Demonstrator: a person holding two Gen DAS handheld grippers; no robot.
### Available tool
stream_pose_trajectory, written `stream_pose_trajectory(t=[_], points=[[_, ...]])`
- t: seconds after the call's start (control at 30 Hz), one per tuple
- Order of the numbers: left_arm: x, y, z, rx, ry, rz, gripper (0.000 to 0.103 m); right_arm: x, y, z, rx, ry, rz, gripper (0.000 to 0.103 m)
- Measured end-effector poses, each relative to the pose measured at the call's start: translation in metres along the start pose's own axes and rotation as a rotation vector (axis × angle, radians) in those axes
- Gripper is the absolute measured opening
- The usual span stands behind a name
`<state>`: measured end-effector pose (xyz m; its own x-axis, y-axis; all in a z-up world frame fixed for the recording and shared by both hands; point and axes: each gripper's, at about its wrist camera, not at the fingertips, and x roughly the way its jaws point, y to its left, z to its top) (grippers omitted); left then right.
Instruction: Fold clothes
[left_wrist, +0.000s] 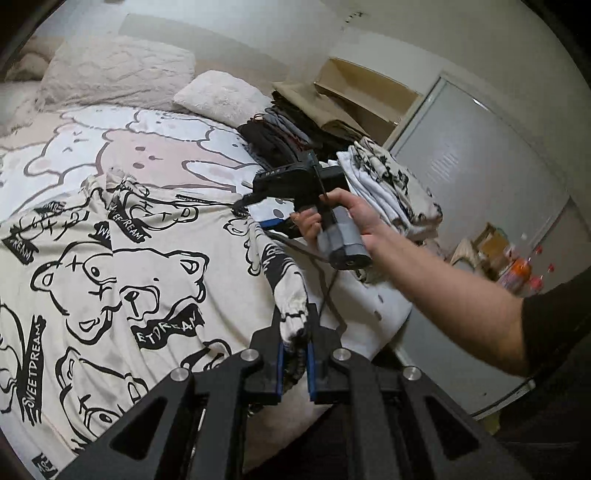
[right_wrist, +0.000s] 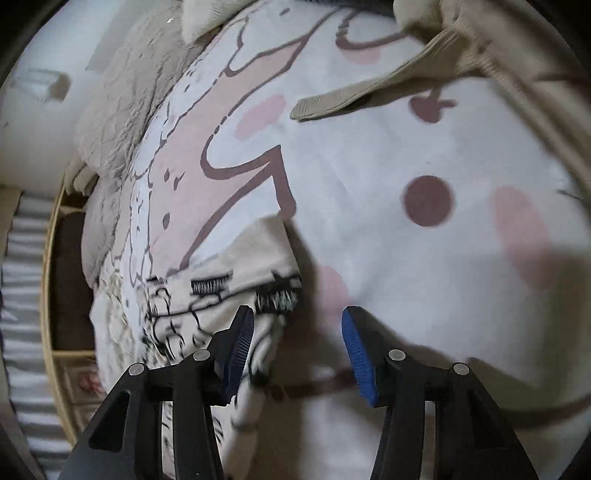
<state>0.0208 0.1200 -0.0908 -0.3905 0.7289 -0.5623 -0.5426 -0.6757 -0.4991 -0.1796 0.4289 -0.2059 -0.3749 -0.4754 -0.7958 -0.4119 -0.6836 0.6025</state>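
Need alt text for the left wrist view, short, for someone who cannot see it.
The left gripper is shut on a bunched edge of the cream bear-print garment spread across the bed. Beyond it, a person's hand holds the right gripper over the bedsheet, beside stacks of folded clothes.

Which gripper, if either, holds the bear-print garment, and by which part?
The left gripper is shut on the bear-print garment, pinching a bunched edge. The right gripper is open, holding nothing.

Black left gripper (left_wrist: 294, 354) with blue-lined jaws, silver screws; person's black sleeve (left_wrist: 554, 317).
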Motion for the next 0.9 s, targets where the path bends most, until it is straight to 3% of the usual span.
stream_pose_trajectory(t=[0.07,0.1,0.13,0.17,0.2,0.27,0.37,0.6,0.8,0.9], points=[[-0.001,0.002,0.002,-0.026,0.002,-0.017,0.009,0.001,0.004,0.005,0.009,0.009,0.048,0.051],[-0.001,0.003,0.003,-0.030,0.003,-0.018,0.009,0.004,0.008,0.006,-0.002,0.020,0.049,0.045],[0.000,0.004,0.003,-0.033,0.006,-0.019,0.009,0.007,0.013,0.007,-0.014,0.031,0.050,0.019],[0.000,0.005,0.002,-0.033,0.008,-0.007,0.009,0.010,0.017,0.008,-0.026,0.041,0.051,0.006],[0.000,0.006,0.001,-0.035,0.007,0.002,0.009,0.011,0.023,0.008,-0.039,0.044,0.048,0.004],[-0.007,0.010,-0.001,-0.052,-0.008,0.016,0.009,0.001,0.038,0.006,-0.079,-0.005,0.026,0.004],[-0.023,0.016,-0.005,-0.070,-0.031,0.051,0.009,-0.031,0.085,-0.002,-0.187,-0.098,0.069,0.004],[-0.066,0.027,-0.032,-0.095,-0.041,0.157,0.009,-0.045,0.234,-0.030,-0.462,-0.115,0.181,0.003],[-0.097,0.050,-0.055,-0.161,-0.046,0.237,0.009,0.031,0.341,-0.093,-0.695,0.012,0.140,0.003],[-0.102,0.065,-0.066,-0.200,-0.017,0.278,0.009,0.080,0.364,-0.121,-0.758,0.085,0.092,0.003]])
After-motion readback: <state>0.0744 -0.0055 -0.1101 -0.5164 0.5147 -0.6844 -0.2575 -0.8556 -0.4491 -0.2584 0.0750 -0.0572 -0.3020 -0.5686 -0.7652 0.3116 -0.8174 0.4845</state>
